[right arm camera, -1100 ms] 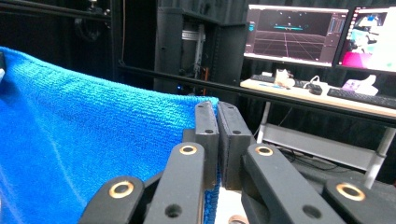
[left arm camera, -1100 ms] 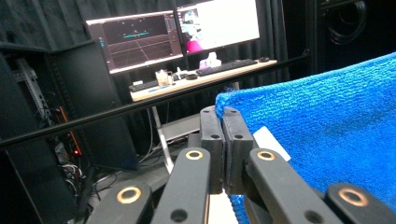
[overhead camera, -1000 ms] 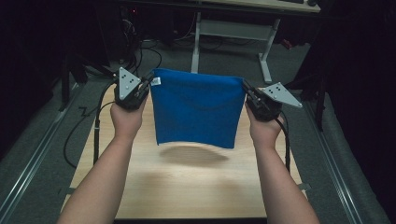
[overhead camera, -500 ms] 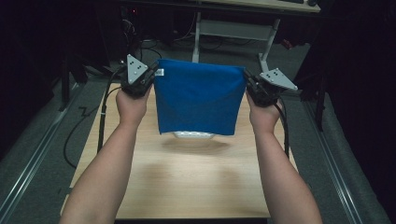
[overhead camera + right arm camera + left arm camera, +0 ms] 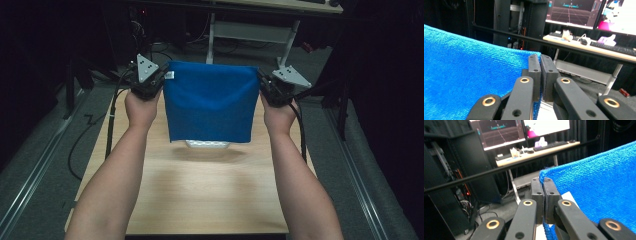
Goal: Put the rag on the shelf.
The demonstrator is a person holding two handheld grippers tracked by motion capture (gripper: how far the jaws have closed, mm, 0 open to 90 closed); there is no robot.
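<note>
A blue towel hangs spread out above the far half of the wooden table, held up by its two top corners. My left gripper is shut on the top left corner, where a small white label shows. My right gripper is shut on the top right corner. In the left gripper view the black jaws pinch the blue towel at its edge. In the right gripper view the jaws clamp the blue towel the same way. A white object peeks out on the table under the towel's lower edge.
A desk with monitors and a keyboard stands beyond the table. A black horizontal bar crosses in front of it. Cables trail off the table's left side. A grey floor rail runs along the left.
Both hands have carried the towel farther from the person, toward the far end of the table. The towel now hangs flatter and covers more of the white object.
</note>
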